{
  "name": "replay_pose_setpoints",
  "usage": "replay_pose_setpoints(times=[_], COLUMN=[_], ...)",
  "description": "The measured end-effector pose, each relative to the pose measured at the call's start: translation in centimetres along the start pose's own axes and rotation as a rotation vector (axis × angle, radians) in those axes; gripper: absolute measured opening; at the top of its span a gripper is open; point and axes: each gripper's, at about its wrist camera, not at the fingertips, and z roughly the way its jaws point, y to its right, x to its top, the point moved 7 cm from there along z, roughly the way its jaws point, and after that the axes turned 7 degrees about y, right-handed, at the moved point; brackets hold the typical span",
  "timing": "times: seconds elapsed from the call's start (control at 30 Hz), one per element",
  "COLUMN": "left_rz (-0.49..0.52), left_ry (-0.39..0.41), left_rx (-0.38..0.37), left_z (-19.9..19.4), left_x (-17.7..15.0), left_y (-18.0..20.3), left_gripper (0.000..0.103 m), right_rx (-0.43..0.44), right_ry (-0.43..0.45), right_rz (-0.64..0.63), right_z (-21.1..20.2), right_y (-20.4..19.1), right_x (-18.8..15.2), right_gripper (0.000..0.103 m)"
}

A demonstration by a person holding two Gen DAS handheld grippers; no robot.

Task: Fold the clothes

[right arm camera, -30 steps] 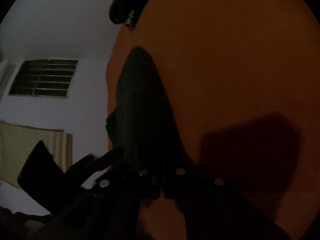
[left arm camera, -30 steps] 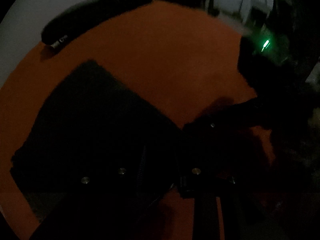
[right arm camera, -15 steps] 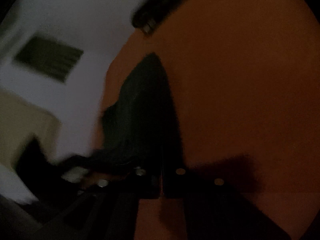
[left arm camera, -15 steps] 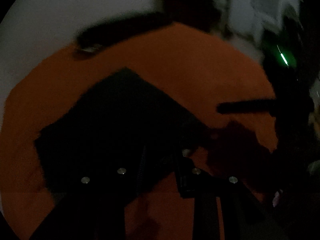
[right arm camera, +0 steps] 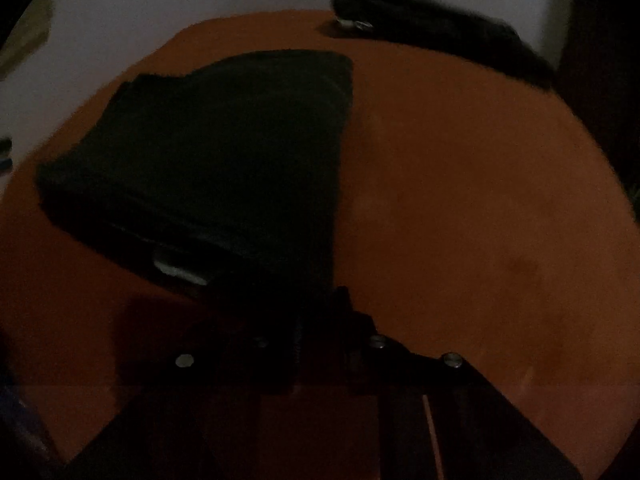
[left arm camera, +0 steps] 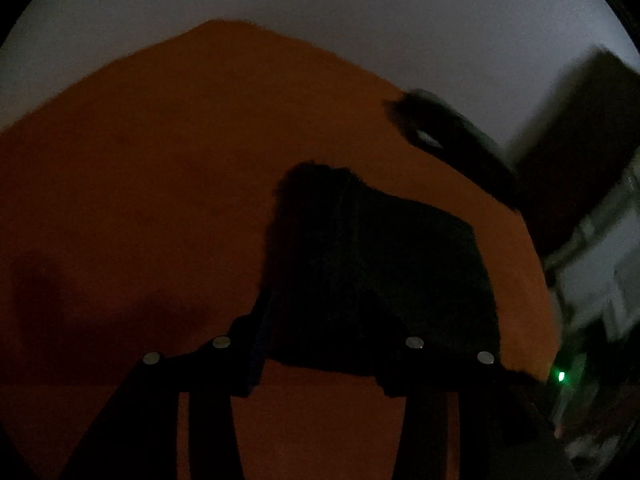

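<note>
The scene is very dim. A black garment (left arm camera: 380,264) (right arm camera: 224,152) lies folded in a flat block on the orange table (left arm camera: 152,184) (right arm camera: 460,184). A pale label (right arm camera: 180,268) shows at its near edge. My left gripper (left arm camera: 324,336) is open, its fingers wide apart on either side of the garment's near edge. My right gripper (right arm camera: 320,320) sits at the garment's near right corner. Its fingers stand a little apart, and the corner reaches in between them. It is too dark to tell if they touch the cloth.
A long black object with a metal end (left arm camera: 444,136) (right arm camera: 436,28) lies along the table's far edge. Pale wall (left arm camera: 360,8) stands behind the table. A green light (left arm camera: 562,376) glows low on the right in the left wrist view, near dark furniture.
Both views have swung round over the table. My left fingers have spread wide and let the cloth go. My right fingers, shut on the garment before, have parted slightly. The garment now lies flat.
</note>
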Motion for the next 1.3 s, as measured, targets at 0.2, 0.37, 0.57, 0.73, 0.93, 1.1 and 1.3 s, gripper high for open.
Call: replay_pose_setpoints(times=[0.2,0.37,0.57,0.73,0.93,1.1,1.3], left_rz=[0.245,0.131,0.211,0.199,0.077,-0.003,-0.137], left_ry=[-0.181,-0.110,-0.005,-0.136,-0.158,-0.383,-0.510], left_rx=[0.190,0.071,-0.019,0.149,-0.037,-0.284,-0.289], left_z=[6.1,4.8,3.8,9.5,4.8,6.5,13.0], left_x=[-3.6,-3.8,2.6,0.0,4.9,8.7,6.7], left_y=[0.1,-3.2,0.2,-4.9,-9.6,-11.3,-14.7], left_gripper=[0.048,0.052,0.052,0.054,0.052,0.074,0.074], right_rx=[0.061,0.169,0.175,0.205,0.386,0.462,0.527], right_ry=[0.067,0.267,0.156,0.104,-0.033,-0.170,-0.278], right_rz=[0.057,0.058,-0.136,-0.188,-0.308,-0.201,0.119], right_z=[-2.9,-7.6,-3.9,0.5,-3.0,-5.1,1.4], right_y=[0.1,-1.6,-6.7,-10.1,-10.1,-4.4,0.4], right_x=[0.5,4.5,7.5,3.9,7.1,13.0,12.6], right_gripper=[0.026,0.027,0.027,0.027,0.027,0.063,0.063])
